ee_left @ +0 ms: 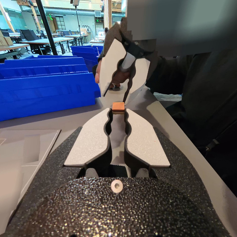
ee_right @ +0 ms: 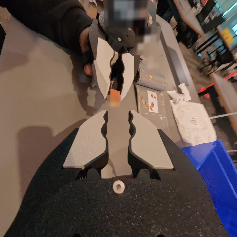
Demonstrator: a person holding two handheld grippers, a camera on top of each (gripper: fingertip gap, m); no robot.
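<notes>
The left gripper (ee_left: 118,109) is pinching a small orange block (ee_left: 118,106) right at its tips. The block is shaped like a little box with a flat, smooth, slightly shiny top, and a thinner tan layer is showing under it. Both white fingers (ee_left: 92,138) are pressing on its sides, so the jaws are standing narrow. The fingers are looking grainy and white on top, with wavy black rubbery edges on the inside. The body behind them is black and bumpy, with a round silver screw (ee_left: 116,186) in it.

The right gripper (ee_right: 117,112) is sitting with its jaws a bit apart, and only the bare table is showing between its tips. In the left wrist view, one of its tips is reaching down just beside the block's far corner; I cannot tell if it is touching. A hand (ee_right: 87,53) in a black sleeve is holding the left gripper.

The table (ee_left: 64,115) is smooth and grey. Blue plastic bins (ee_left: 44,89) with ribbed sides are standing to one side. A flat grey mat with stickers (ee_right: 152,102) and a crumpled white cloth (ee_right: 192,121) are lying nearby.
</notes>
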